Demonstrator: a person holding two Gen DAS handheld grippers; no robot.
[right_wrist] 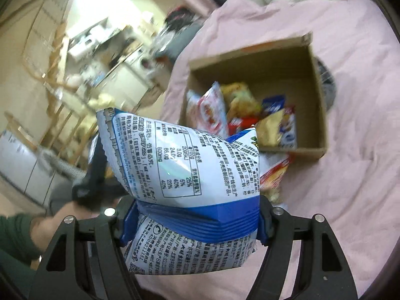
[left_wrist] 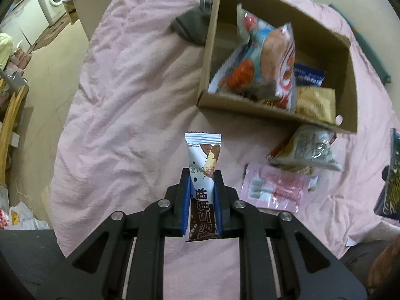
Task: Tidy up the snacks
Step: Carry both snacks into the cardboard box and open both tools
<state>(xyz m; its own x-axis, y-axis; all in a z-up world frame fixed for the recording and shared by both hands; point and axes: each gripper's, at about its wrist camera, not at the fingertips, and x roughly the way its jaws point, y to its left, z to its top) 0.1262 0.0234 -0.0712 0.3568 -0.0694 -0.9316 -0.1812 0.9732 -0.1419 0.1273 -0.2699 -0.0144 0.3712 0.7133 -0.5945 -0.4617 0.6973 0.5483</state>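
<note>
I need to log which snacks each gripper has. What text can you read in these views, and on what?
"800mg", "40%", "24.0", "23%": nutrition table on the white and blue puffed bag in the right gripper.
"4008211151": same bag, lower edge.
"三角酥": slim wafer packet in the left gripper.
Pink packet, clear bag and snacks in the cardboard box: too blurred.

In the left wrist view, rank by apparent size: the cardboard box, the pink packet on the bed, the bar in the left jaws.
1. cardboard box
2/3. pink packet and chocolate bar: similar, and the bar sits nearer the camera, so unranked.
</note>
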